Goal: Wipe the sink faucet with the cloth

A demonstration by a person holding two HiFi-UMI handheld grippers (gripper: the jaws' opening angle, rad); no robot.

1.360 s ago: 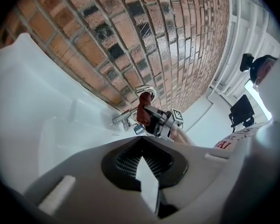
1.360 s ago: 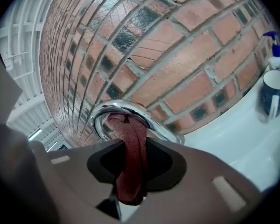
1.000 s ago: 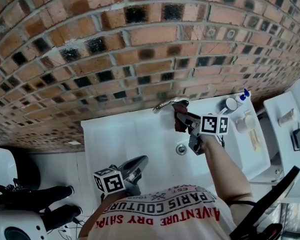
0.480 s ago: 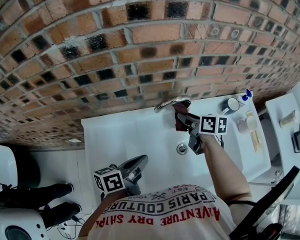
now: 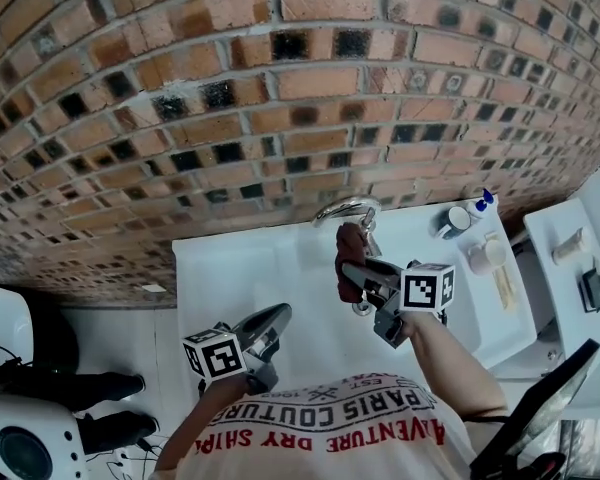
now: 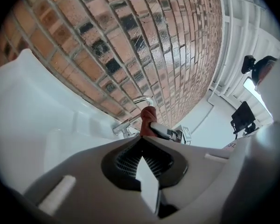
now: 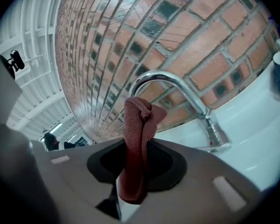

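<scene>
Two grippers over white sink (image 5: 230, 268). Near left: left gripper (image 5: 272, 320), jaws pressed together, nothing between. Farther right: right gripper (image 5: 352, 276), jaws pinching dark red cloth (image 7: 136, 125), upright, just short of chrome faucet (image 7: 176, 84) spout; contact not discernible. Far: brick wall (image 5: 280, 88).

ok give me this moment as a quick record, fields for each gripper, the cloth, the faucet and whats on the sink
left gripper: shut, empty, held low near the front edge of the sink
right gripper: shut on the cloth
cloth: dark red, bunched, sticks up out of the jaws
faucet: chrome, curved spout, on the brick wall side of the sink
cloth to faucet: close by the spout; contact can't be told
sink's right end: mug, small blue-capped bottle
</scene>
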